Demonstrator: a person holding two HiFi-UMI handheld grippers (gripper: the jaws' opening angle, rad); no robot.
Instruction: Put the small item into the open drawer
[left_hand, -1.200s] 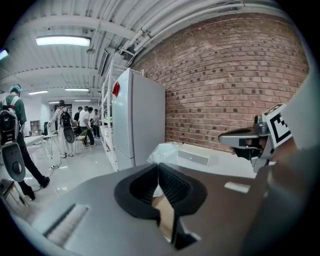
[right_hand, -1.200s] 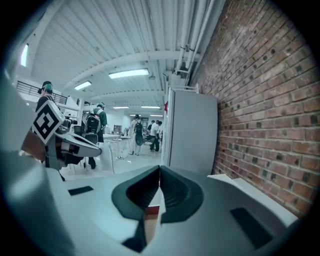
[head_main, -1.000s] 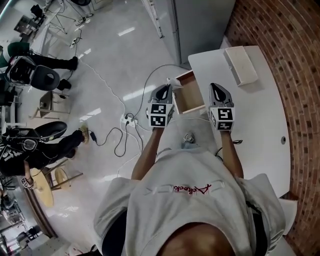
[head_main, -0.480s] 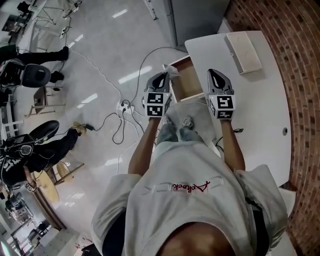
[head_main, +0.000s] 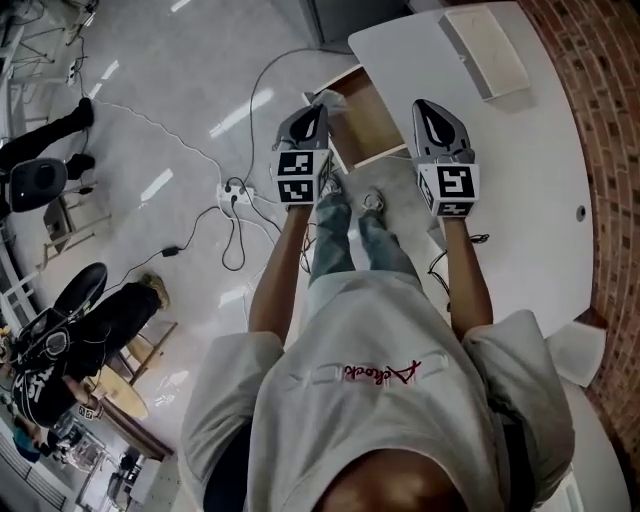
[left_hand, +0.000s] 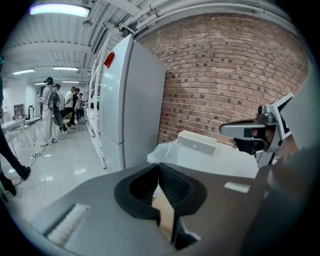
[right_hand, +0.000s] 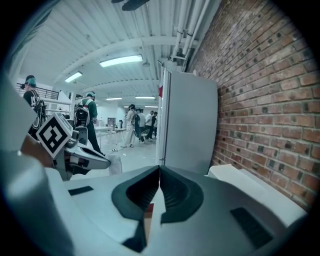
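My left gripper (head_main: 315, 108) is shut on a small crumpled white item (head_main: 329, 98), which sticks out past its tips just left of the open wooden drawer (head_main: 368, 118). In the left gripper view the item (left_hand: 156, 153) shows right beyond the closed jaws. My right gripper (head_main: 428, 106) is shut with nothing in it. It hovers over the drawer's right side, at the edge of the white table (head_main: 520, 170). From the right gripper view, the left gripper (right_hand: 75, 150) and the white item (right_hand: 114, 162) show at the left.
A long white box (head_main: 487, 40) lies at the table's far end, by the brick wall (head_main: 610, 100). A tall grey cabinet (left_hand: 132, 100) stands beyond the drawer. Cables and a power strip (head_main: 232, 192) lie on the floor at the left. People stand far off.
Both grippers have sunk and moved forward together, the left one still holding the white item beside the drawer. The person's legs now show below the grippers.
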